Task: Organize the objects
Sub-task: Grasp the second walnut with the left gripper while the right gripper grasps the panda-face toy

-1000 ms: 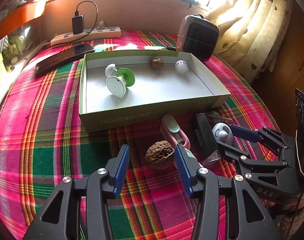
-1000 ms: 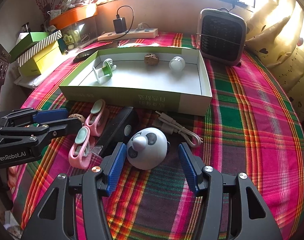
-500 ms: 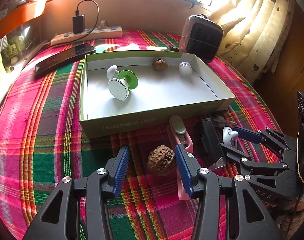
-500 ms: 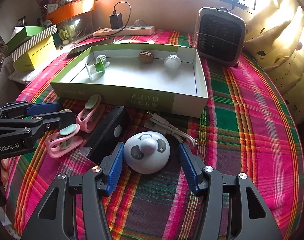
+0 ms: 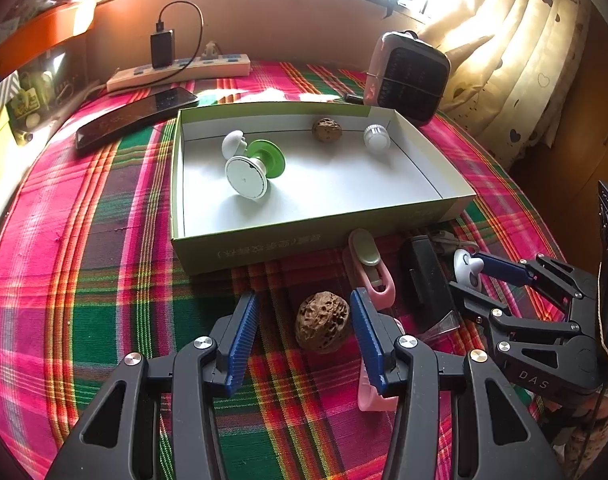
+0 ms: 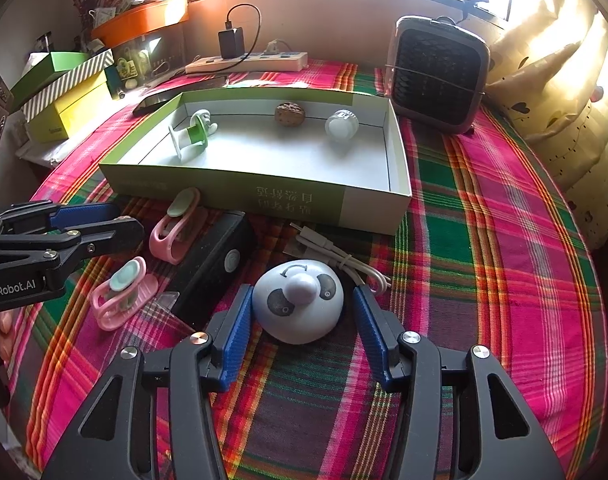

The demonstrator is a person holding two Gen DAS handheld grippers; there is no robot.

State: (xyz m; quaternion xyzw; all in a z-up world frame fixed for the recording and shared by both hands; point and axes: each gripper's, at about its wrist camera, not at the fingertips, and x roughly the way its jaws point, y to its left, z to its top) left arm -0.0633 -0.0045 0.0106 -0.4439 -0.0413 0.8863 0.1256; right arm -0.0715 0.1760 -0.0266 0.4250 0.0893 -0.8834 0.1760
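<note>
A brown walnut (image 5: 322, 322) lies on the plaid cloth between the blue pads of my left gripper (image 5: 304, 304). That gripper is open, with the nut nearer the right pad and a wide gap on the left. My right gripper (image 6: 302, 294) straddles a white panda-faced dome (image 6: 298, 300). Its jaws are closing, and a gap still shows at the right pad. Behind both stands the green box (image 5: 264, 248), which holds a green and white suction toy (image 5: 250, 168), a second walnut (image 5: 327, 130) and a white knob (image 5: 376, 138).
Two pink clips (image 6: 172, 232) (image 6: 120, 294), a black device (image 6: 212, 268) and a white cable (image 6: 339, 258) lie between the grippers and the box. A phone (image 5: 136, 118), a power strip (image 5: 180, 72) and a small fan heater (image 6: 437, 74) stand behind it. Boxes (image 6: 68, 100) crowd the far left.
The right gripper's jaws have narrowed around the panda dome, which sits deeper between them. The left gripper stays as wide around the walnut, its view barely shifted.
</note>
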